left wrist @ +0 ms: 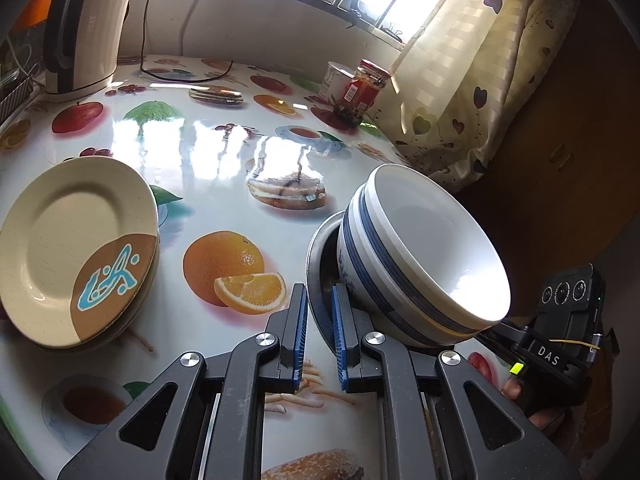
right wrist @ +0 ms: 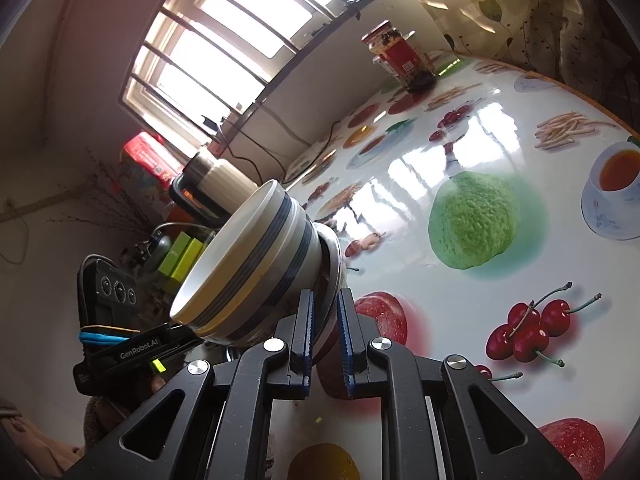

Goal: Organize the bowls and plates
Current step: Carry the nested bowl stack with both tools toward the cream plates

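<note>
Both grippers are on the same load right now. The left hand-held gripper (left wrist: 320, 334) and the right hand-held gripper (right wrist: 324, 340) each pinch the rim of a grey metal dish (left wrist: 318, 252) from opposite sides, jaws narrowed down onto it. Nested blue-striped white bowls (left wrist: 420, 248) sit in that dish, and the whole stack looks tilted and lifted off the fruit-print desk (left wrist: 224, 152), though I can't be sure the far edge is clear of it. The pile of beige plates (left wrist: 76, 252) sits off to the left on the desk, also looking a bit tipped. My guess: it's mid-carry, bowls being moved to their spot. Next move needs both hands level and in sync, or those bowls slide out.
</note>
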The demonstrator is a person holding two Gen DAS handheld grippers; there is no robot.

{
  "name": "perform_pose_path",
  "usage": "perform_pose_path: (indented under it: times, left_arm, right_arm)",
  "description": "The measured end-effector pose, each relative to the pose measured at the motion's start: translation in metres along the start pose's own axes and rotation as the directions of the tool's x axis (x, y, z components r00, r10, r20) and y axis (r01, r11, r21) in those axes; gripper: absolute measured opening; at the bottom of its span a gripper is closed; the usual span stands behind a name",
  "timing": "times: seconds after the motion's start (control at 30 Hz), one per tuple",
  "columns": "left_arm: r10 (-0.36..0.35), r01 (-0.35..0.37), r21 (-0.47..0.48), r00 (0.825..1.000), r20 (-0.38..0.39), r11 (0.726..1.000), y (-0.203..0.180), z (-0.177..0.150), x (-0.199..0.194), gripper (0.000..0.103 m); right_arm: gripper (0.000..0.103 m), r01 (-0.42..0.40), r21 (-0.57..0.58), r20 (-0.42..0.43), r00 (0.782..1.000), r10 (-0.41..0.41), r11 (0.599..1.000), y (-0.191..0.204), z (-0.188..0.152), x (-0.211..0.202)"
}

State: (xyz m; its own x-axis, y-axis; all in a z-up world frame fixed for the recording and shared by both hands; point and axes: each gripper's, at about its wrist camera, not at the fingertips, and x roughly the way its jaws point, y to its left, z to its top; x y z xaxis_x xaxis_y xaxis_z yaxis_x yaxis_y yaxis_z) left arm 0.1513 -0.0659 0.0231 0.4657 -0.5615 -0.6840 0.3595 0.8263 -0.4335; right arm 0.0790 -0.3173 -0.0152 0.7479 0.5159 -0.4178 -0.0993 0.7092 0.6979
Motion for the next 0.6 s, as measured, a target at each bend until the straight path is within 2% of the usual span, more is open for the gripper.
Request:
perform_pose_path:
  times: [0.6]
  left_arm:
    - [0.044, -0.042, -0.027, 0.997, 0.057, 0.999, 0.021, 0.01, -0.033, 0.011]
  right_arm:
    - [0.013, -0.04, -0.054, -0.029, 0.999, 0.038, 0.998, 0.037, 0.011, 0.021]
